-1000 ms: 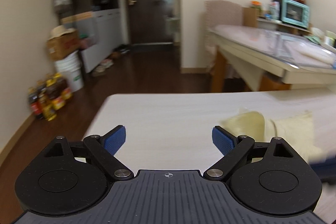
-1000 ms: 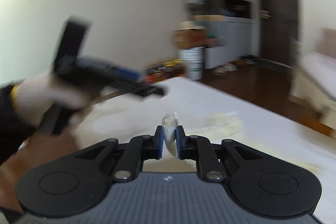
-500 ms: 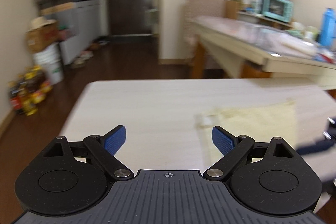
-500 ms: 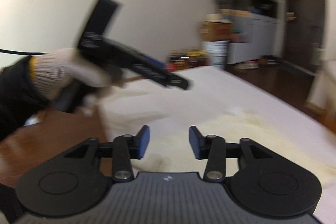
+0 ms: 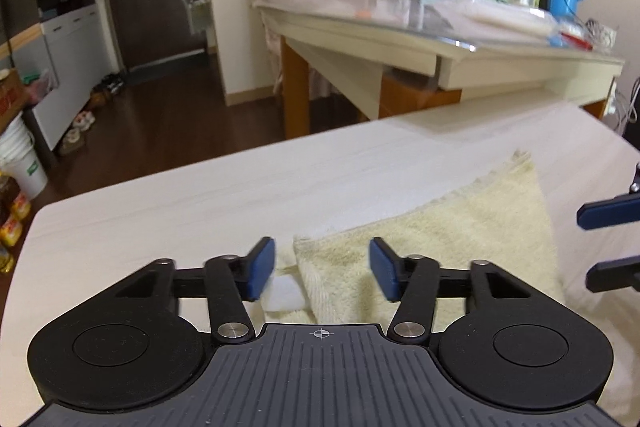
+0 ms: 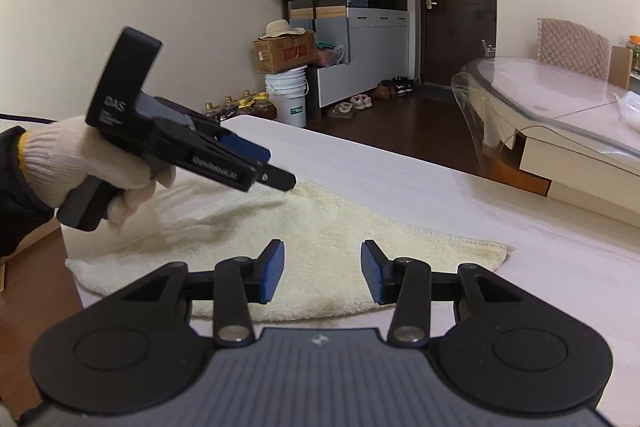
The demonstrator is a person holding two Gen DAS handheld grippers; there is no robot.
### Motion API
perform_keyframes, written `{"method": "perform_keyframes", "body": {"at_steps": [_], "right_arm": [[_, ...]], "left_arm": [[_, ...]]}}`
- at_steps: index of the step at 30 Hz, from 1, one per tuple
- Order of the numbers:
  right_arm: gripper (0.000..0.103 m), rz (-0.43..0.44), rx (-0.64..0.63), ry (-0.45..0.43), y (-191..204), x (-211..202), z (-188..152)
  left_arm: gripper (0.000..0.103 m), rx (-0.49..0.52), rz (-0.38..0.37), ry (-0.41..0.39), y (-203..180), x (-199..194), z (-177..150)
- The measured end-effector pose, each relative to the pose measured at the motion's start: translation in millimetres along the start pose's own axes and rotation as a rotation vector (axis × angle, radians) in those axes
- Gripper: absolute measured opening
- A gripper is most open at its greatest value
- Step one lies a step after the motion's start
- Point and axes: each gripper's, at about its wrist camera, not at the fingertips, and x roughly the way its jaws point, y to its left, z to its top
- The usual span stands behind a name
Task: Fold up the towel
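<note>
Cream terry, the towel (image 6: 320,243) lies flat on the white table (image 5: 200,195), seemingly already folded once, so a corner is likely next. 1 towel, 2 grippers. The left gripper (image 5: 322,269) hangs over a near corner, jaws closing with that corner between them, pads not yet pressing. The right gripper (image 6: 322,271) stands part open above the towel, holding nothing.

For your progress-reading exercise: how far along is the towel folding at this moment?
Done: the cream towel lies on the white table doubled over, a folded edge showing by its label. In hand: nothing is gripped; the left gripper is closing over the towel's corner, the right gripper stands open above it. Left: gripping and further folds.
</note>
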Motion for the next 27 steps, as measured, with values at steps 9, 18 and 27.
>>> {"method": "perform_keyframes", "body": {"at_steps": [9,18,27], "right_arm": [[0.052,-0.056,-0.158,0.016,11.9,-3.3,-9.6],[0.057,-0.102,-0.549,-0.026,61.5,-11.9,-30.5],[0.056,-0.105,-0.771,-0.073,87.2,-41.1,-64.0]], "left_arm": [[0.005,0.029,-0.042,-0.056,-12.9,-28.7,0.6],[0.005,0.136,-0.287,-0.127,-67.9,-94.7,-0.7],[0.005,0.306,-0.389,-0.053,-122.0,-105.8,-28.2]]}}
